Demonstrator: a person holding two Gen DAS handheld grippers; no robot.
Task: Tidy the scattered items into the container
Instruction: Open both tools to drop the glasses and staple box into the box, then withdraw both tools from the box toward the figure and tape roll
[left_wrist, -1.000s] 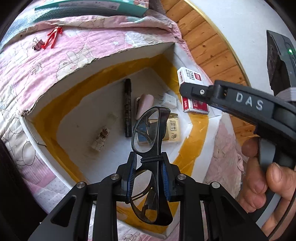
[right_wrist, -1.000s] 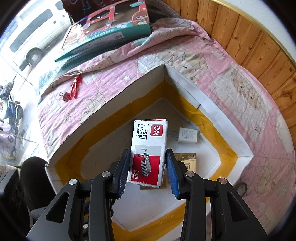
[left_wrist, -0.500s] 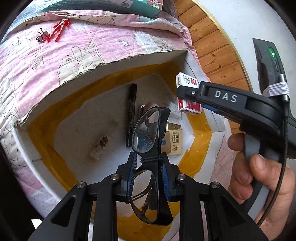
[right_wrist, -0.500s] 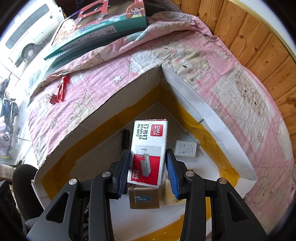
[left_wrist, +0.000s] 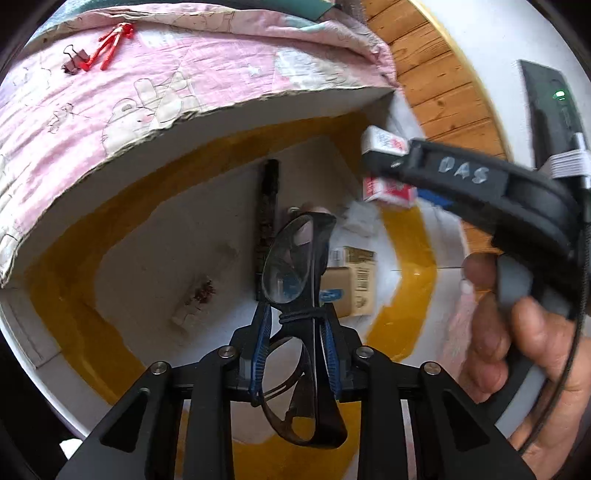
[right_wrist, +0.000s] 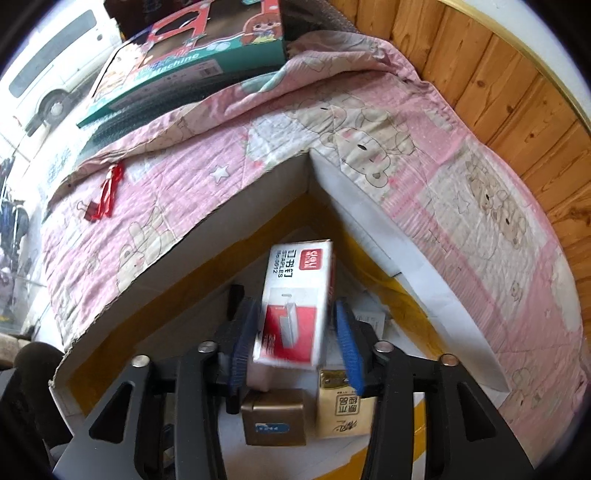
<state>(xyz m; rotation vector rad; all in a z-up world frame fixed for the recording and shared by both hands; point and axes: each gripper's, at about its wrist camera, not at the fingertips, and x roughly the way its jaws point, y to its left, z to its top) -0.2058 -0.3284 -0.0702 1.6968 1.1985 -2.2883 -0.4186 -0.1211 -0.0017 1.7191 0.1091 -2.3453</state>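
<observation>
My left gripper (left_wrist: 295, 314) is shut on folded black-framed glasses (left_wrist: 288, 269), held on edge above the container (left_wrist: 258, 110), a white cardboard box lined with yellow tape. My right gripper (right_wrist: 295, 332) hovers over the box's far corner with its pads spread. The red-and-white staples box (right_wrist: 295, 295) sits tilted and blurred between them, with a gap on its right side. From the left wrist view, the right gripper (left_wrist: 380, 166) and the staples box (left_wrist: 384, 192) show at upper right. Inside the box lie a black marker (left_wrist: 267, 206), a brown carton (right_wrist: 273, 417) and a gold pack (right_wrist: 343, 417).
A binder clip with a red item (right_wrist: 105, 195) lies on the pink quilt (right_wrist: 461, 206) behind the container. A teal toy carton (right_wrist: 192, 55) rests at the quilt's far edge. Wooden panelling (right_wrist: 498, 92) runs along the right. A hand (left_wrist: 517, 350) grips the right tool.
Both grippers dropped closer over the container. The right pads spread apart and the staples box tipped loose between them. The glasses stay clamped in the left gripper.
</observation>
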